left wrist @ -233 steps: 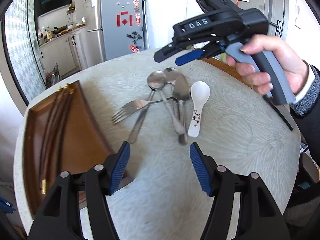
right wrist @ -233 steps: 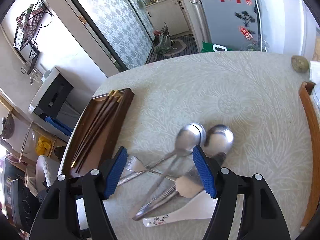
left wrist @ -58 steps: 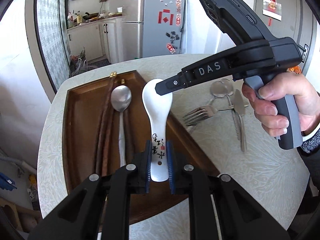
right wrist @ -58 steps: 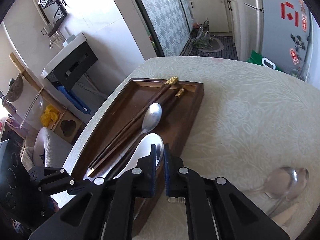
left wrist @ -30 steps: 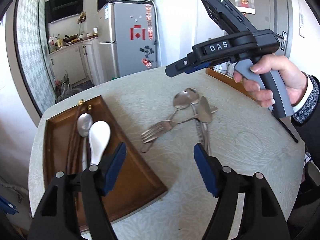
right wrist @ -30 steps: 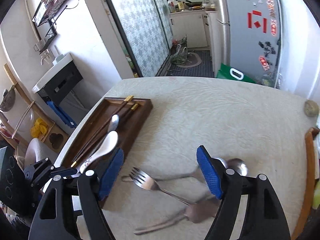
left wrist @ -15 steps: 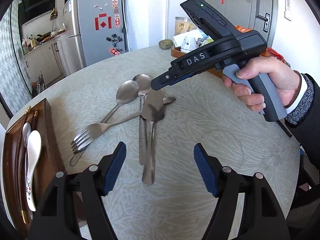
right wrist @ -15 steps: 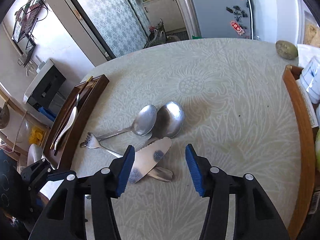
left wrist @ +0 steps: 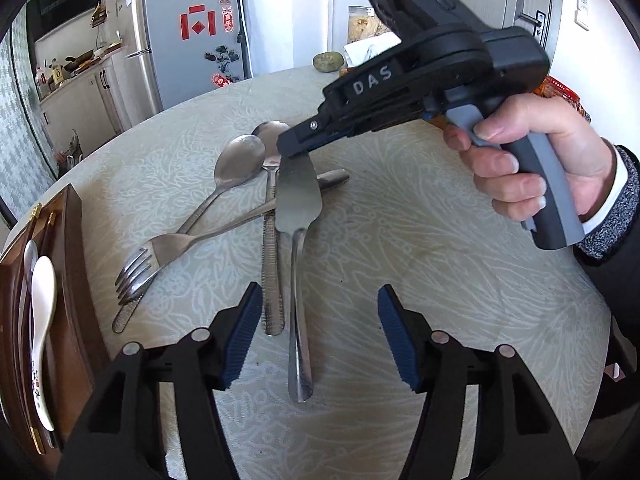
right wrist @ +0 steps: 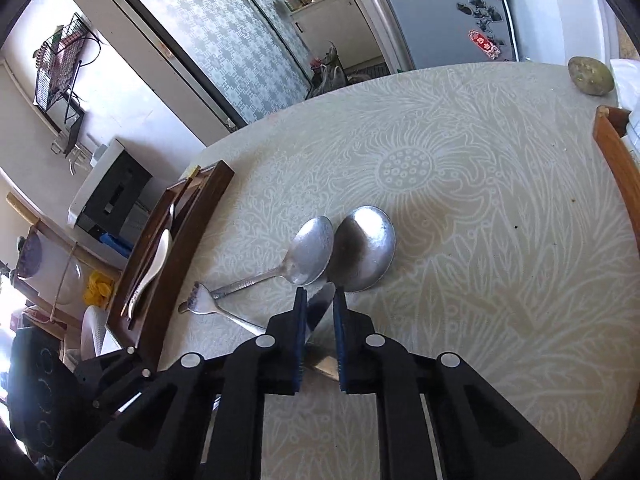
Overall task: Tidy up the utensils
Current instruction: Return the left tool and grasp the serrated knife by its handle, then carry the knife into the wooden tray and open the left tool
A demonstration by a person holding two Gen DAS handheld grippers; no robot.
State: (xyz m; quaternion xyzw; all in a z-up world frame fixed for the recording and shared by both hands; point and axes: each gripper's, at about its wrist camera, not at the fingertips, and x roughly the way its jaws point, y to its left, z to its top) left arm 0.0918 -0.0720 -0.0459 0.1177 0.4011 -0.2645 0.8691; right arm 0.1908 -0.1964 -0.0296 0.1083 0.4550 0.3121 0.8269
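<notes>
A steel knife (left wrist: 298,216) lies on the table with its handle toward me, across a fork (left wrist: 160,252) and beside two steel spoons (left wrist: 240,164). My right gripper (left wrist: 294,152) has its blue pads closed around the knife's blade tip (right wrist: 322,308). In the right wrist view the spoons (right wrist: 360,252) lie just beyond the pads. My left gripper (left wrist: 316,332) is open, its pads on either side of the knife's handle end. The brown tray (left wrist: 76,280) at left holds a white ceramic spoon (left wrist: 42,304), a steel spoon and chopsticks.
The round table (left wrist: 440,280) has a pale floral cloth. A wooden tray edge (right wrist: 616,160) and a small stone (right wrist: 591,76) sit at the far right. A fridge (left wrist: 192,40) and kitchen counter stand beyond the table.
My right gripper has dropped to the knife and closed on its blade tip. My left gripper has moved in closer to the knife's handle and stays open.
</notes>
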